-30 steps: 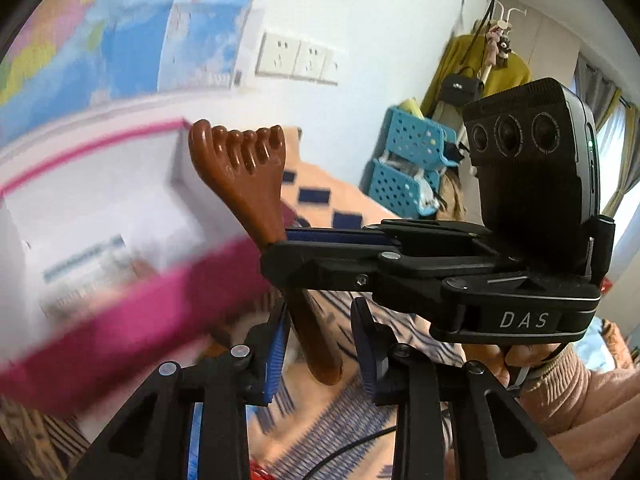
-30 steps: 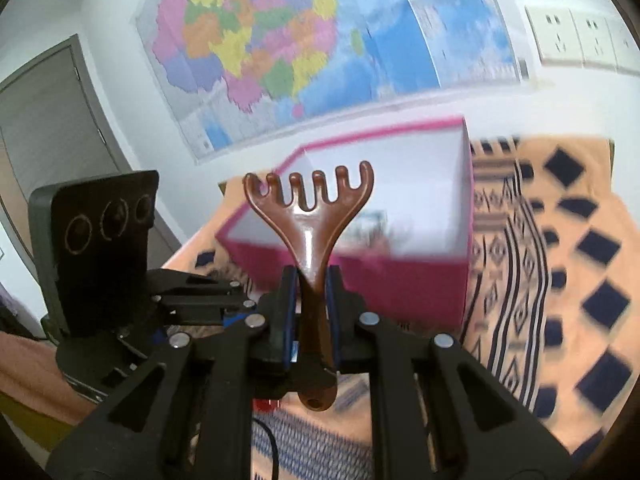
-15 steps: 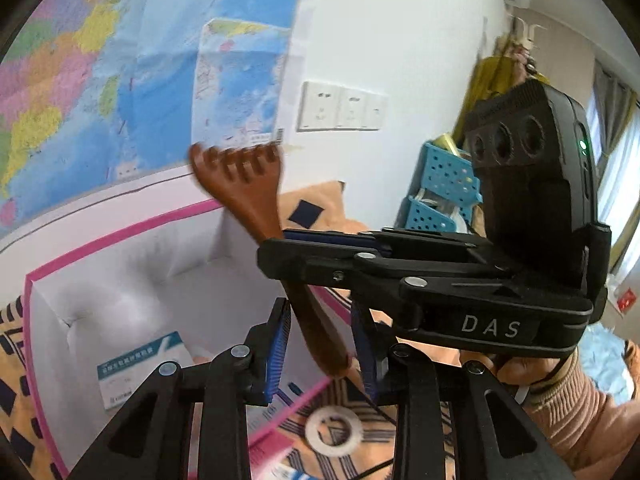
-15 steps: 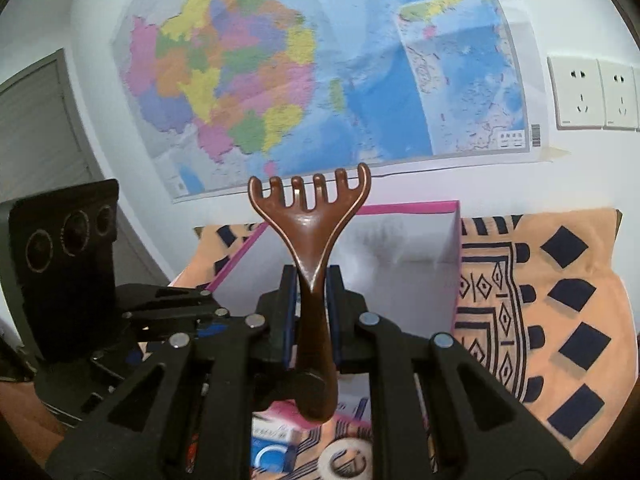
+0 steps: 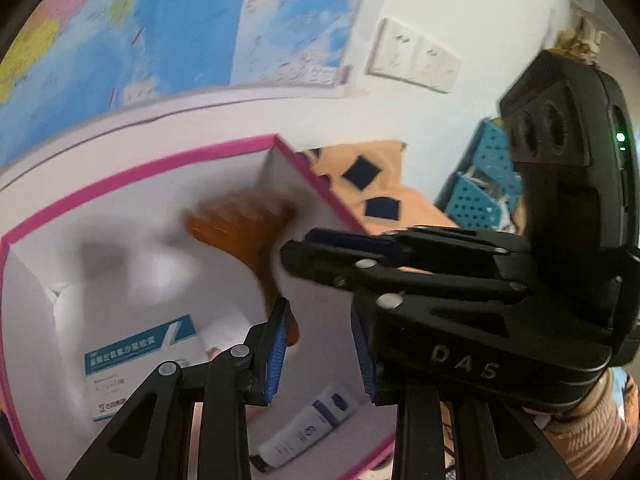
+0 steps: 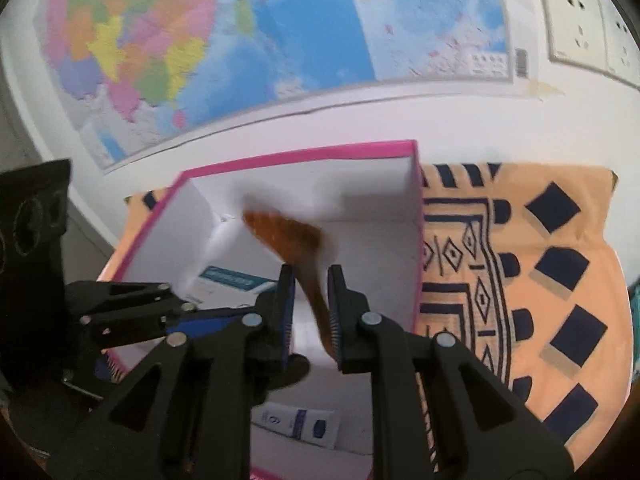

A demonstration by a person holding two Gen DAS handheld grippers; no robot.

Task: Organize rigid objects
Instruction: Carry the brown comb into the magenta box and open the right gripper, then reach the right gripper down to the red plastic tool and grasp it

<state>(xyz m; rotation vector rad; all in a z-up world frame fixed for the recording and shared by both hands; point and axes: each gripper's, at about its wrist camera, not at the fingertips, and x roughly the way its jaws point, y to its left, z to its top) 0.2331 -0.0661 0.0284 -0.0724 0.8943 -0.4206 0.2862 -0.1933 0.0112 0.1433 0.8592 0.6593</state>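
1. Behind everything is a white wall with a coloured map [image 6: 200,40] pinned across it. Wall sockets [image 6: 576,28] sit at about 2 o'clock of the map.
2. My left gripper [image 5: 320,320] hangs over the pink-rimmed box [image 5: 140,168]. Its blue pads are drawn close, with a slim gap between them and nothing gripped.
3. In the left wrist view, a blue-and-white carton [image 5: 140,360] lies on the white box floor at 8 o'clock of my left fingertips. A white tube [image 5: 304,428] lies at 6 o'clock.
4. The brown back scratcher [image 6: 288,232] is over the open box, blurred. Its head leans toward 11 o'clock from my right gripper [image 6: 310,276].
5. My right fingers stand narrow, with the scratcher's handle loose between them. The handle lies against the right pad and white shows between it and the left pad.
6. An orange cloth [image 6: 540,320] with dark blue diamonds spreads out at 3 o'clock of the box, under it and touching it.
7. Blue baskets [image 5: 480,184] stand beyond the cloth, at 2 o'clock in the left wrist view.
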